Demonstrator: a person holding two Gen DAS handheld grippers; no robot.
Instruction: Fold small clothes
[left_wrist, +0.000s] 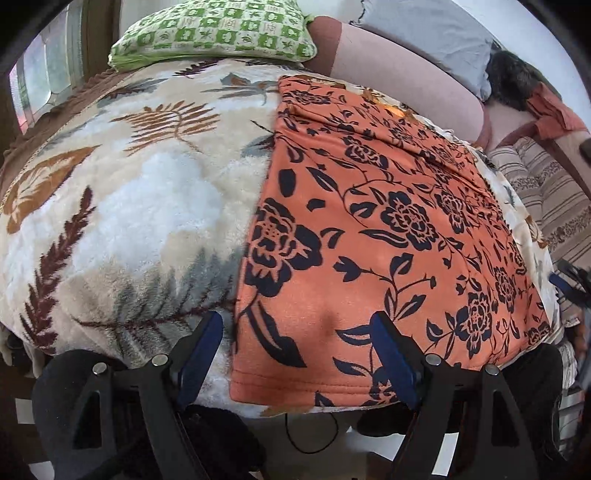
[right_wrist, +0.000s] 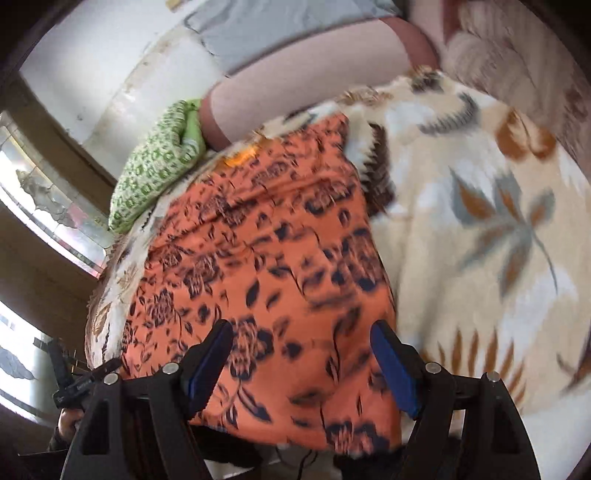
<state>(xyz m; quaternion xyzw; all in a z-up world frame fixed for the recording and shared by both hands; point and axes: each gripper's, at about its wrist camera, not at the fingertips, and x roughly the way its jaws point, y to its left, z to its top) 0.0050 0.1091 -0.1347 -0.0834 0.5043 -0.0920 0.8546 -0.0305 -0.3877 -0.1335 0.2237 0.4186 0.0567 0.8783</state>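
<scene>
The garment (left_wrist: 376, 229) lies spread flat on the blanket (left_wrist: 129, 206) that covers the bed, reaching from the bed's near edge back toward the far side. In the left wrist view it takes the right part of the blanket. A pillow (left_wrist: 218, 31) sits at the far edge, behind and left of the garment, with a bolster (left_wrist: 399, 77) to its right, behind the garment. The left claw (left_wrist: 299, 332) straddles the garment's near left edge; the right claw (right_wrist: 301, 341) hangs over its near end.
</scene>
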